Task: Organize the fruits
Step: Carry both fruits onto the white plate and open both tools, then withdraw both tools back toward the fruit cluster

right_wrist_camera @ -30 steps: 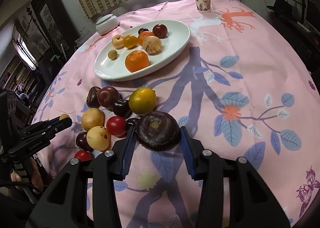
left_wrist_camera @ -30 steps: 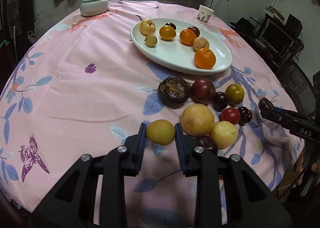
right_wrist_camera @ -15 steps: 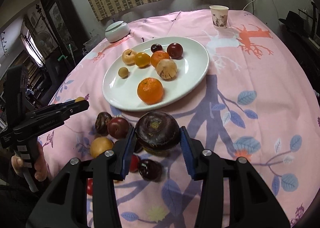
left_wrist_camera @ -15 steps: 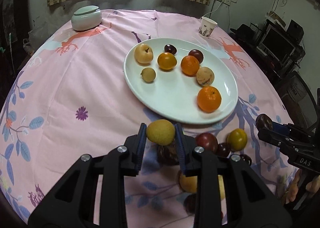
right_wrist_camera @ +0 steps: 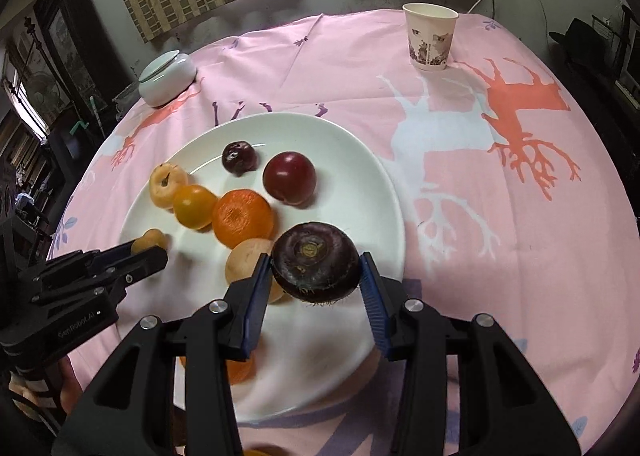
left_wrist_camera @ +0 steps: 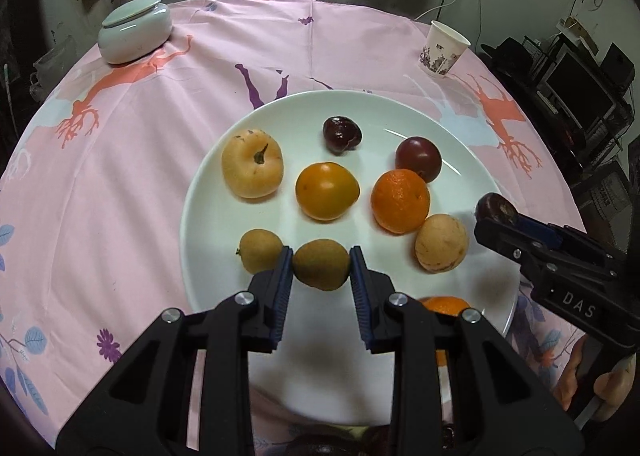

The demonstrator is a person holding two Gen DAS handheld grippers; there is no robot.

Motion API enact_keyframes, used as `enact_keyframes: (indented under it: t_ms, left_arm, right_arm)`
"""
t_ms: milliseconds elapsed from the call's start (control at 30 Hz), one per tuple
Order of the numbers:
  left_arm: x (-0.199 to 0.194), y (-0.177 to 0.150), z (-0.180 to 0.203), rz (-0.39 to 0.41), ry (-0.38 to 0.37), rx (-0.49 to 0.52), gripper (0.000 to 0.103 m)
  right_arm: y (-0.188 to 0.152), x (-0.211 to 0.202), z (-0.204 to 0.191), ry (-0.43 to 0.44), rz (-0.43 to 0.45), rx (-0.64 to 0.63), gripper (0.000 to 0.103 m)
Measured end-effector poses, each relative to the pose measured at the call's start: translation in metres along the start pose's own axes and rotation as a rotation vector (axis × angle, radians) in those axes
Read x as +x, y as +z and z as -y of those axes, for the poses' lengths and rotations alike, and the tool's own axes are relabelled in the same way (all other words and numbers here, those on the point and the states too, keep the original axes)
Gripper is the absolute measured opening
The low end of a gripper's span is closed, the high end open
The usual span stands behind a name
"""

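Left gripper (left_wrist_camera: 321, 265) clamped on small olive-yellow fruit (left_wrist_camera: 321, 264), held over near-left part of white plate (left_wrist_camera: 460, 128), just beside a similar small fruit (left_wrist_camera: 258, 255) lying on plate. Right gripper (right_wrist_camera: 315, 269) clamped on dark purple round fruit (right_wrist_camera: 315, 262), held over plate's near-right rim. On plate: orange (left_wrist_camera: 400, 201), plum (left_wrist_camera: 418, 153), yellow tomato (left_wrist_camera: 326, 191); paper cup (left_wrist_camera: 443, 49) far beyond plate.

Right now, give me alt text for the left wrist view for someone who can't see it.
The left gripper holds a small yellow-brown fruit over a white plate of assorted fruit on a pink tablecloth. The right gripper, at right, carries a dark fruit.
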State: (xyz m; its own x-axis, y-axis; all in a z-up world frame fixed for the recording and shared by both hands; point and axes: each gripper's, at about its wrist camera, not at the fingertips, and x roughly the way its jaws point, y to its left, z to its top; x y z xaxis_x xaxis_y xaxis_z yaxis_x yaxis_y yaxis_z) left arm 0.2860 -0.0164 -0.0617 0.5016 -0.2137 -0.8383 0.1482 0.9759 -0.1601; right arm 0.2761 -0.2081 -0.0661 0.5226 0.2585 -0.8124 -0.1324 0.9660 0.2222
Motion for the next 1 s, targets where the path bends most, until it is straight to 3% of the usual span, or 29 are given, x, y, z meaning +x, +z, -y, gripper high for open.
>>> enact_keyframes:
  t_ms: [133,167,200,267,367,433,467,567,600,667,767,900,1000]
  left_arm:
    - [0.011,0.002,0.003,-0.015,-0.002,0.008,0.029]
    - [0.013,0.003,0.003,-0.020,-0.002,0.008,0.029]
    - [0.016,0.004,0.003,-0.023,0.000,0.006,0.029]
    - [0.016,0.004,0.002,-0.024,0.000,-0.003,0.034]
    - [0.005,0.004,-0.002,-0.004,-0.016,-0.018,0.048]
    - [-0.014,0.001,-0.004,0.039,-0.015,-0.019,0.067]
    - [-0.026,-0.002,-0.006,0.068,-0.016,-0.018,0.071]
    - [-0.069,-0.018,-0.011,0.184,0.020,-0.018,0.095]
    - [-0.083,-0.027,-0.014,0.229,0.039,-0.021,0.101]
    - [-0.105,-0.048,-0.019,0.298,0.079,-0.028,0.101]
    - [-0.120,-0.081,-0.030,0.305,0.115,-0.049,0.101]
    - [-0.119,-0.133,-0.046,0.246,0.126,-0.094,0.101]
    - [-0.114,-0.169,-0.048,0.200,0.163,-0.089,0.101]
  right_arm:
    - [0.006,0.010,0.001,0.001,-0.016,0.003,0.045]
    - [0.008,0.011,0.002,-0.002,-0.013,0.007,0.050]
    - [0.009,0.012,0.002,-0.003,-0.012,0.010,0.061]
    - [0.011,0.010,0.003,-0.002,0.007,0.019,0.068]
    - [0.011,0.002,0.004,-0.001,0.025,0.023,0.069]
    - [0.008,-0.010,0.002,-0.001,0.047,0.016,0.072]
    - [0.004,-0.018,0.001,-0.010,0.064,0.007,0.074]
    - [-0.016,-0.045,-0.009,-0.035,0.147,-0.038,0.099]
    - [-0.024,-0.054,-0.013,-0.042,0.190,-0.053,0.102]
    - [-0.048,-0.076,-0.025,-0.085,0.277,-0.108,0.102]
    - [-0.082,-0.099,-0.040,-0.119,0.307,-0.182,0.102]
    - [-0.123,-0.117,-0.041,0.001,0.219,-0.163,0.102]
    - [-0.158,-0.124,-0.039,0.006,0.147,-0.134,0.102]
